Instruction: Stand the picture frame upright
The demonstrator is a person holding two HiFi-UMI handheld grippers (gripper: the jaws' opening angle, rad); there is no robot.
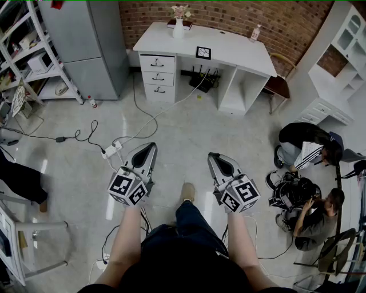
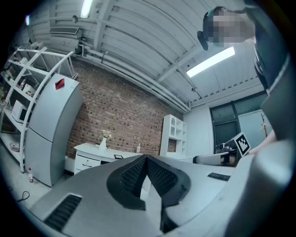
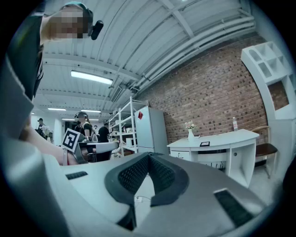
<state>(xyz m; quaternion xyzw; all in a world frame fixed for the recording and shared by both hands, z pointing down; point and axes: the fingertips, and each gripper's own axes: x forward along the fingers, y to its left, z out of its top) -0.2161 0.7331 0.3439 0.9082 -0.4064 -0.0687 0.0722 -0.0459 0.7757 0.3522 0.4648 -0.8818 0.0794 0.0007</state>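
Left gripper point(image 1: 150, 147) and right gripper point(image 1: 215, 155) are held side by side above the floor, jaws pressed together, nothing between them. Picture frame point(image 1: 203, 52) is on the white desk point(image 1: 240, 54), well ahead of both grippers, face up toward the head view. Vase point(image 1: 179, 27) stands beyond it, to the left.

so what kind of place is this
Likely a staged room in a lab or studio: a white desk against a brick wall, a grey fridge, loose cables on the floor.

The picture frame point(image 1: 203, 52) (on the desk point(image 1: 243, 55)) is too small for detail.
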